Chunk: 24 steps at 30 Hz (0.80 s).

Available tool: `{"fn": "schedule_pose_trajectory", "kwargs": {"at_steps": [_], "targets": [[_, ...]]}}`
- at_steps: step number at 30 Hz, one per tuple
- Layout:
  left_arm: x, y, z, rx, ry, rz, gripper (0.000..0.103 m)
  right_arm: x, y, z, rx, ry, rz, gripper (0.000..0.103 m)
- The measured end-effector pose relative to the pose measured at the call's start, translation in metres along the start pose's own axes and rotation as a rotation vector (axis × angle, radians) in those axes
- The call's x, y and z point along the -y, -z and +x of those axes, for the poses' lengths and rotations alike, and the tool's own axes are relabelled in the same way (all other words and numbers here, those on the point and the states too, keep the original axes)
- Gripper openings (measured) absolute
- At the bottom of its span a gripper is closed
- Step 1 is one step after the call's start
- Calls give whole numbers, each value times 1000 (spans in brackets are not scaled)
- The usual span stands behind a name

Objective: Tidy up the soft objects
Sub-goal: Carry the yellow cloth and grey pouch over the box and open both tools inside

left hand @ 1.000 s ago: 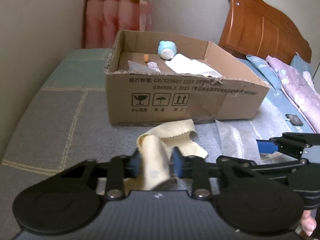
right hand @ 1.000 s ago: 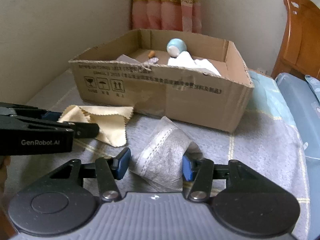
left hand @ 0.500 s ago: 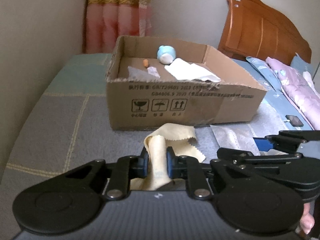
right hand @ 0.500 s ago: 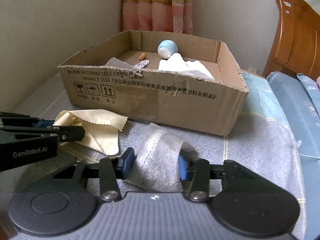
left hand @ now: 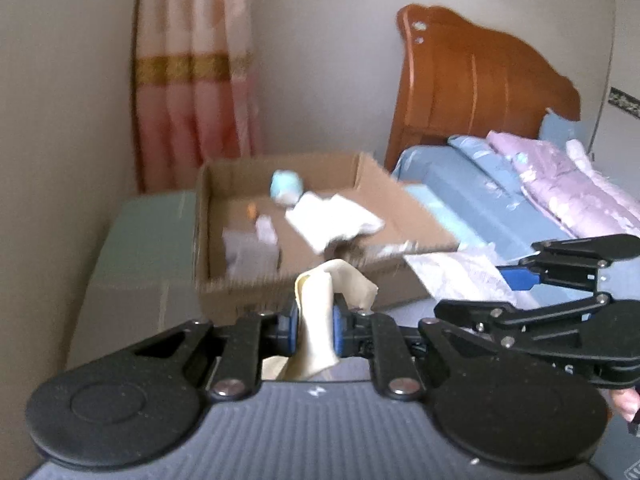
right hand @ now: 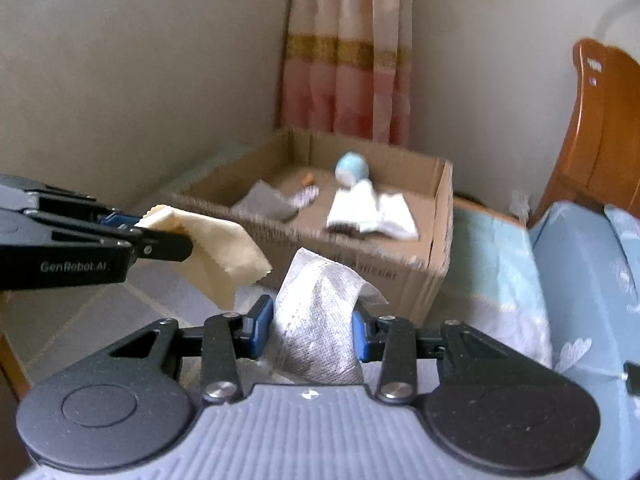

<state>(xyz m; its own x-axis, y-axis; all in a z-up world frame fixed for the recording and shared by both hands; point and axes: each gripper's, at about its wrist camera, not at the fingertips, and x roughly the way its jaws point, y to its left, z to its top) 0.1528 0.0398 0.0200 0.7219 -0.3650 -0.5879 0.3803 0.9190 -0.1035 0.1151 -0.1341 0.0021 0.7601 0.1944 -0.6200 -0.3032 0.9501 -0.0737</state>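
My left gripper (left hand: 314, 330) is pinching the yellow cloth (left hand: 320, 320), its length hanging downward. My right gripper (right hand: 313, 330) is closing on the grey cloth (right hand: 320, 312), bunched upright between its pads. Beyond both, the cardboard box (right hand: 400, 276) is sitting on the bed (right hand: 492, 280).

Bed (right hand: 492, 264): covered by a checked sheet (left hand: 140, 240) in grey and pale green panels.

Directly on it:
- 1 open cardboard box (right hand: 404, 280), far centre, close to the corner wall and curtain.
- Blue bedding (left hand: 476, 192), right side, by the wooden headboard.
- Pink-lilac quilt (left hand: 568, 176), far right, lying on or beside the blue bedding; which cannot be told.
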Motion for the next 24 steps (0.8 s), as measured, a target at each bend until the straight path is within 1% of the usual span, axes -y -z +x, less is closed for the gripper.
{"fn": "schedule_pose_trajectory", "kwargs": {"at_steps": [4, 7, 11, 12, 14, 15, 16, 18, 20, 21, 23, 24], "targets": [[1, -32, -1, 49, -5, 40, 14, 7, -18, -12, 38, -7, -23, 45], [-1, -56, 16, 73, -15, 50, 14, 11, -31, -15, 74, 11, -41, 45], [-6, -74, 48, 58, -7, 28, 15, 16, -42, -13, 96, 32, -42, 45], [-6, -76, 59, 38, -14, 36, 18, 18, -43, -11, 97, 36, -38, 45], [-7, -74, 73, -1, -51, 22, 43, 22, -46, -8, 94, 41, -25, 45], [-7, -71, 77, -13, -66, 15, 73, 24, -47, -6, 91, 41, -22, 45], [-7, -66, 78, -3, -88, 13, 87, 26, -48, -4, 91, 42, -22, 45], [-6, -56, 69, 46, -121, 20, 88, 29, -51, 0, 89, 47, -28, 45], [-5, -48, 58, 55, -140, 32, 98, 31, -56, 5, 95, 53, -37, 45], [-5, -44, 50, 72, -155, 35, 102, 33, -60, 9, 93, 58, -44, 45], [-2, -34, 33, 120, -176, 50, 102, 38, -69, 19, 95, 75, -50, 45], [-2, -31, 28, 132, -180, 61, 102, 40, -74, 26, 91, 81, -52, 45]]}}
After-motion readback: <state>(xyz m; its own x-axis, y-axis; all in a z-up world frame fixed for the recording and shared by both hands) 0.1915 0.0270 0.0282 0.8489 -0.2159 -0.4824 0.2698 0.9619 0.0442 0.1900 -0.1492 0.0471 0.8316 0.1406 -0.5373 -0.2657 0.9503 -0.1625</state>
